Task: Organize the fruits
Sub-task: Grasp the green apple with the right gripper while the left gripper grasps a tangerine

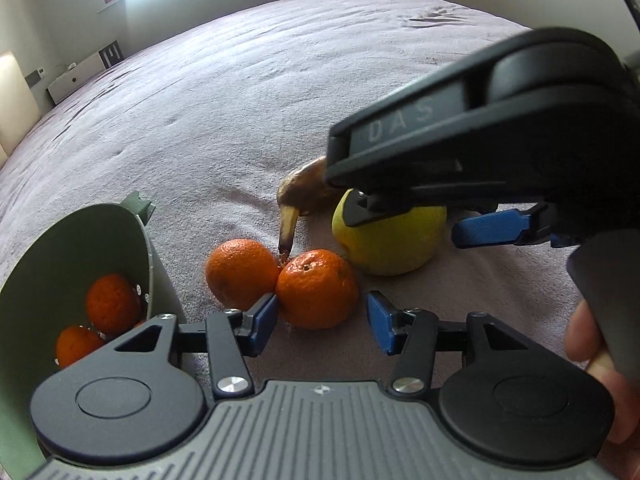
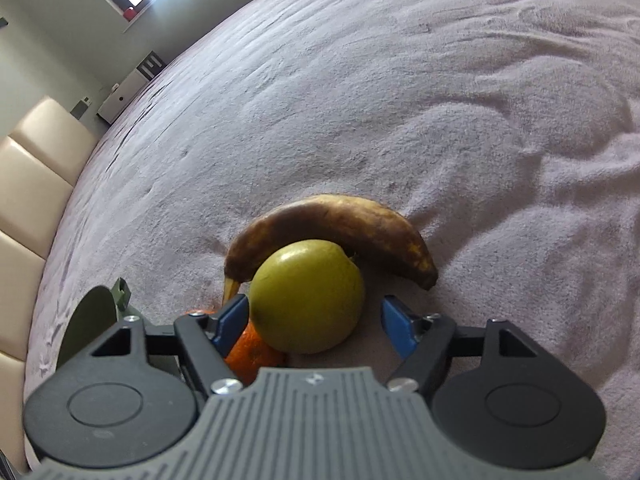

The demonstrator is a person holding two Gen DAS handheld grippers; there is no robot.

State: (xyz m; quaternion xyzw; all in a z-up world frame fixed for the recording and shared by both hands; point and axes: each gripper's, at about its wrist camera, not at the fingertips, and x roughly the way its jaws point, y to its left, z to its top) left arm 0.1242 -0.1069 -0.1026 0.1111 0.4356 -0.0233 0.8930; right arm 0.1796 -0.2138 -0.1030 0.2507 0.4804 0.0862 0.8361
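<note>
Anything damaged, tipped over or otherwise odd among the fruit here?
Yes: the banana behind the green apple is badly browned, overripe. The green container holding oranges lies on its side on the bedspread.

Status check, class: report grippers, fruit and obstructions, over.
Left gripper open around near mandarin. Right gripper open, straddling green apple. Banana curls behind apple, touching.

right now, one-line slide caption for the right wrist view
Open right gripper straddles a yellow-green apple lying against a browned banana on a bed cover.
</note>
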